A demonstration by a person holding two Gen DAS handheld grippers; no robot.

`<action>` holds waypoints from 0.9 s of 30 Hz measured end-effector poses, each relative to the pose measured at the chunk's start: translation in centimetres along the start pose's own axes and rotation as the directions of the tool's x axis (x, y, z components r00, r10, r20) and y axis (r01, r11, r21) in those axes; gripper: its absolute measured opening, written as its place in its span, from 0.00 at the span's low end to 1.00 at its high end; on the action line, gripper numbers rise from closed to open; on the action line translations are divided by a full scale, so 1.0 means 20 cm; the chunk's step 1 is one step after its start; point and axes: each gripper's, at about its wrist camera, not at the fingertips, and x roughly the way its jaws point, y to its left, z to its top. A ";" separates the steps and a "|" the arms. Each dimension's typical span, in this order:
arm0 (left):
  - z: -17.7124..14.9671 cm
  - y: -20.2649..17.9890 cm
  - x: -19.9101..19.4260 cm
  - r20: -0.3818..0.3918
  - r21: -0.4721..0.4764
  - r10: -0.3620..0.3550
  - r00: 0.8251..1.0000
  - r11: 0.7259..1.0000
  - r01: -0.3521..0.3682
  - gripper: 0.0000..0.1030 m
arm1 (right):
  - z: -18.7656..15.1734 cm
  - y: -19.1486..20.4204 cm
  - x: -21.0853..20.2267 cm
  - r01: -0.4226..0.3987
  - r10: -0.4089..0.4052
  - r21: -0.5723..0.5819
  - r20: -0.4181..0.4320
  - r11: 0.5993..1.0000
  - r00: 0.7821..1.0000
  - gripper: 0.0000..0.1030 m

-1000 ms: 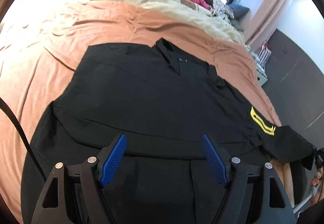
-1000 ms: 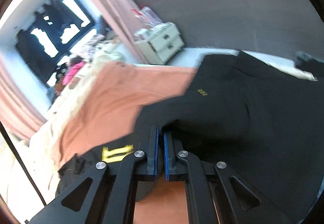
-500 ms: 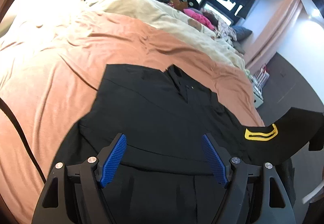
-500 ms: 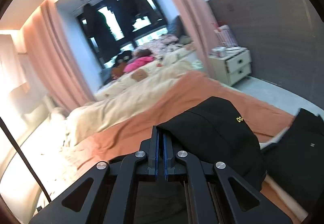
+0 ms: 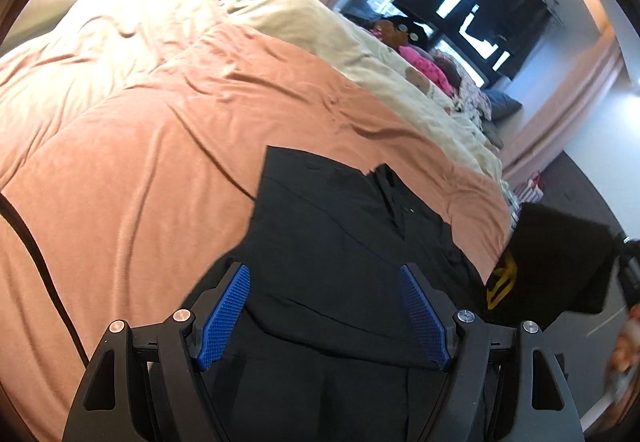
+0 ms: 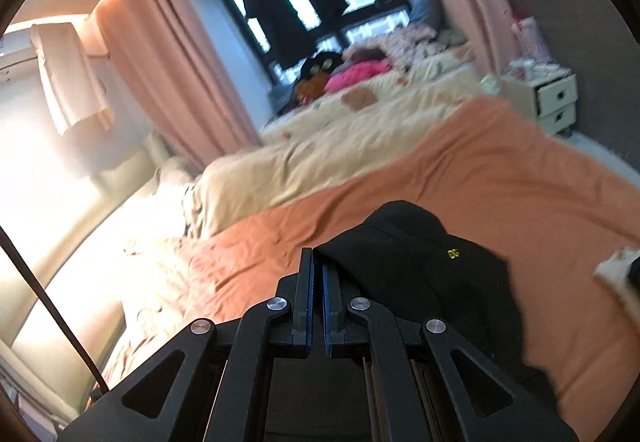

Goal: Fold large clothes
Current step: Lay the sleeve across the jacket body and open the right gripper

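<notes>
Your left gripper [image 5: 324, 316] is hovering wide and empty over the near hem of the black shirt [image 5: 340, 242], which is lying collar-away on the orange blanket [image 5: 160, 162]. Your right gripper [image 6: 316, 298] is pinching the sleeve [image 6: 420, 266] shut, holding it raised off the shirt's right side, so you are facing a fold leftward across the body.

The sleeve [image 5: 560, 262] with the yellow stripe mark [image 5: 502, 282], flat at the lower right of the left wrist view a second ago, now hangs lifted at the right edge. In the right wrist view, its black cloth [image 6: 420, 266] drapes right of centre, higher above the orange blanket [image 6: 500, 182].
</notes>
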 end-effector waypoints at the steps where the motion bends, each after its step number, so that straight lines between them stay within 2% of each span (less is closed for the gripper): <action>1: 0.01 0.02 0.00 0.003 -0.009 0.005 1.000 1.000 -0.005 0.76 | 0.01 -0.04 0.04 -0.011 0.011 0.009 -0.016 1.000 1.000 0.00; 4: 0.02 0.06 -0.01 0.011 -0.032 0.012 1.000 0.999 -0.011 0.76 | -0.08 -0.08 0.23 -0.041 0.044 0.040 -0.087 0.998 0.995 0.00; 7: 0.03 0.08 -0.01 0.011 -0.035 0.018 1.000 0.999 -0.018 0.76 | -0.18 -0.12 0.52 -0.056 0.068 0.074 -0.171 0.996 0.983 0.01; 11: 0.03 0.09 0.00 0.005 -0.041 0.032 0.999 0.999 -0.032 0.76 | -0.26 -0.21 0.75 -0.079 0.131 0.187 -0.286 0.979 0.949 0.03; 14: 0.03 0.10 0.02 -0.001 -0.038 0.039 0.999 0.999 -0.039 0.76 | -0.29 -0.29 0.80 -0.105 0.193 0.259 -0.342 0.960 0.920 0.10; 15: 0.03 0.08 0.02 -0.002 -0.029 0.042 0.999 0.999 -0.042 0.76 | -0.29 -0.31 0.78 -0.113 0.206 0.270 -0.347 0.956 0.915 0.22; 16: 0.03 0.07 0.02 -0.003 -0.021 0.046 0.999 0.999 -0.046 0.76 | -0.29 -0.33 0.75 -0.130 0.225 0.278 -0.344 0.952 0.912 0.48; 17: 0.03 0.07 0.03 -0.003 -0.015 0.048 0.999 0.999 -0.048 0.76 | -0.28 -0.36 0.74 -0.142 0.239 0.288 -0.337 0.947 0.911 0.64; 18: 0.02 0.06 0.03 -0.002 -0.009 0.047 0.999 0.999 -0.047 0.76 | -0.25 -0.39 0.68 -0.162 0.262 0.307 -0.320 0.938 0.910 0.75; 23: -0.01 -0.06 0.06 -0.011 0.049 0.037 0.999 0.998 -0.037 0.77 | -0.22 -0.55 0.44 -0.111 0.200 0.286 -0.305 0.952 0.931 0.75; 25: -0.03 -0.15 0.08 -0.026 0.098 0.033 0.999 0.995 -0.030 0.77 | -0.21 -0.65 0.29 -0.042 0.126 0.282 -0.288 0.958 0.949 0.75; 27: -0.07 -0.27 0.11 -0.047 0.161 0.015 0.999 0.987 -0.007 0.77 | -0.17 -0.81 0.16 0.023 0.067 0.327 -0.261 0.945 0.963 0.75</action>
